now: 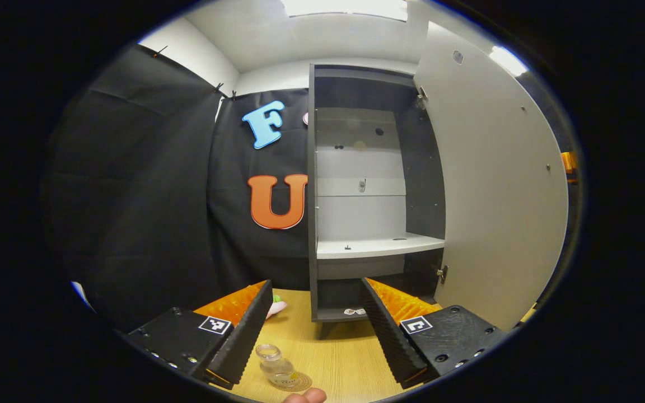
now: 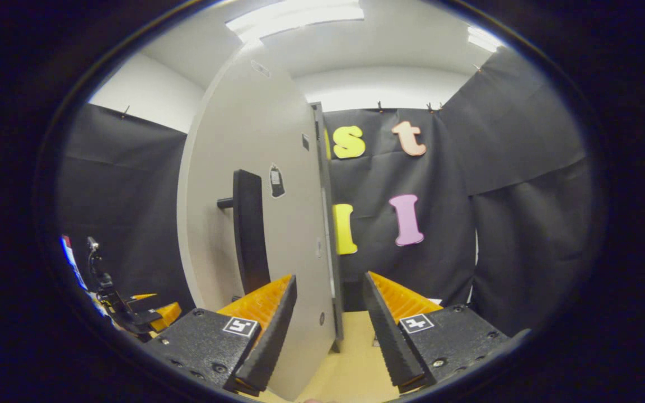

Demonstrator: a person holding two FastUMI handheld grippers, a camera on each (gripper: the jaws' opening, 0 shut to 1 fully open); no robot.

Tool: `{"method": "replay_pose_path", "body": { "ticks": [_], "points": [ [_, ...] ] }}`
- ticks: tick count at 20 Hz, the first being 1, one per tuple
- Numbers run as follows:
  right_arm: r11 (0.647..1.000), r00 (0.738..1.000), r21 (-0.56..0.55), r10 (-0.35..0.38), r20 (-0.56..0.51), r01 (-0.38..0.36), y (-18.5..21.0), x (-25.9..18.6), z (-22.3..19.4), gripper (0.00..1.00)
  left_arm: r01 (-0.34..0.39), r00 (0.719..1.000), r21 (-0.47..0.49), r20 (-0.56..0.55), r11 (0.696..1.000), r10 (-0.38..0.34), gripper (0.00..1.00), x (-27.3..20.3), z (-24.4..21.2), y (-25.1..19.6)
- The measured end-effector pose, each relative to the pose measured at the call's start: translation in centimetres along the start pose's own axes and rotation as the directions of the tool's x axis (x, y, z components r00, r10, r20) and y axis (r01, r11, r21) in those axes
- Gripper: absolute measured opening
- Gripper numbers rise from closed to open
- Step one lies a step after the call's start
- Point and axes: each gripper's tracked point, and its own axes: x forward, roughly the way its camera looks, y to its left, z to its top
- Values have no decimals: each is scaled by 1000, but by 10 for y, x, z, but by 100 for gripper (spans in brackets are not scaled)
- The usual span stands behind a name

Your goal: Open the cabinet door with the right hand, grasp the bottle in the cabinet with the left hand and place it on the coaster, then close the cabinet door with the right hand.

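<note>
The small glass bottle [image 1: 276,366] is set on the coaster [image 1: 299,383] (cabinet shelves bare). Both claws, the left gripper [image 1: 316,330] and the right gripper [image 2: 328,330], are held apart, holding nothing. Only the cabinet door [image 2: 261,224] is left to be shut.

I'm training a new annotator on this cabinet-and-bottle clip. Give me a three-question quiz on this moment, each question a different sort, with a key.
1. True or false: the bottle stands on the coaster, outside the cabinet.
2. Multiple choice: the cabinet door is A) fully shut, B) swung open, C) taken off its hinges.
3. Fill in: in the right gripper view, the open right gripper straddles the door's ____, with the black handle to its left.

Key:
1. True; it sits on the table between the open left gripper's fingers.
2. B.
3. Edge.
</note>
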Motion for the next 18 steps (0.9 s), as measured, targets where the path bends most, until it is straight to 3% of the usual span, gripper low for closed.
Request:
{"method": "replay_pose_path", "body": {
  "ticks": [3,10,18],
  "points": [
    [995,995,12,100,-18,-100,46,11,-8,78,2,1000,-7,9,1000,-2,94,-5,2,2],
    [969,969,-13,245,-42,-246,127,65,-18,78,8,999,30,34,1000,-9,94,-15,5,12],
    [961,960,-80,254,-122,-264,195,168,-65,80,49,999,15,18,999,-49,94,-11,-2,5]
  ]
}}
